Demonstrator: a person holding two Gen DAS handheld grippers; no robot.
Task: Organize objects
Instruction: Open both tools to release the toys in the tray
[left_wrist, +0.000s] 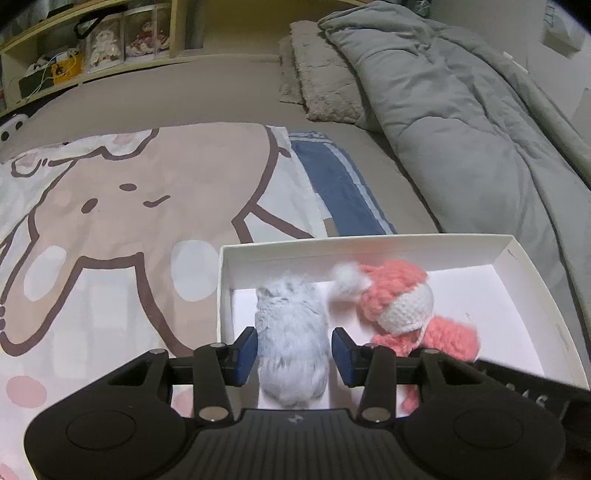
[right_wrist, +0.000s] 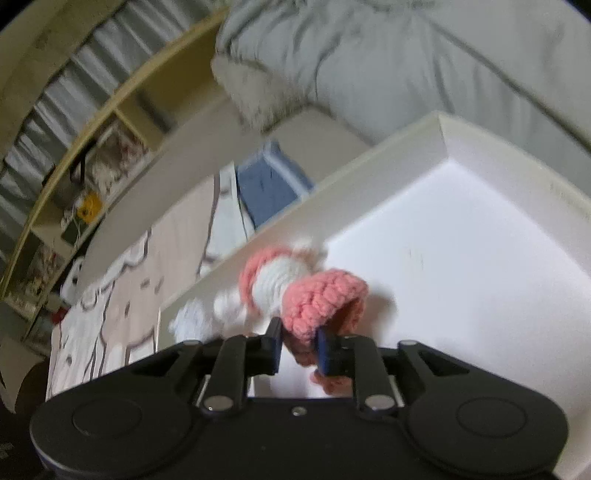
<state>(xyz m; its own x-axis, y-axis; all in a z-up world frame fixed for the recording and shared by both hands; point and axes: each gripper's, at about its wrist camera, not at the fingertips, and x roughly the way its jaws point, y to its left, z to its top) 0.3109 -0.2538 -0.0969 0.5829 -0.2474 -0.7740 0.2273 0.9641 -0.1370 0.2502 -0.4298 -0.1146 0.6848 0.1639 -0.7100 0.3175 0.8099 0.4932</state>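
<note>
A shallow white box (left_wrist: 369, 247) lies on the bed. Inside it, at the left, rests a fluffy grey plush toy (left_wrist: 291, 332). My left gripper (left_wrist: 293, 354) straddles the toy with its blue pads just off its sides, so it is open. To the right of the toy lies a pink and white knitted doll (left_wrist: 391, 295) with a pompom hat. In the blurred right wrist view my right gripper (right_wrist: 300, 347) stands around the doll's pink body (right_wrist: 321, 299), jaws narrowly parted and the doll resting on the box floor (right_wrist: 480, 258).
The box sits on a cartoon-print blanket (left_wrist: 110, 221) over a beige sheet. A rumpled grey duvet (left_wrist: 461, 110) and a fuzzy pillow (left_wrist: 321, 74) lie behind and to the right. A wooden shelf (left_wrist: 92, 48) with small items runs along the far left.
</note>
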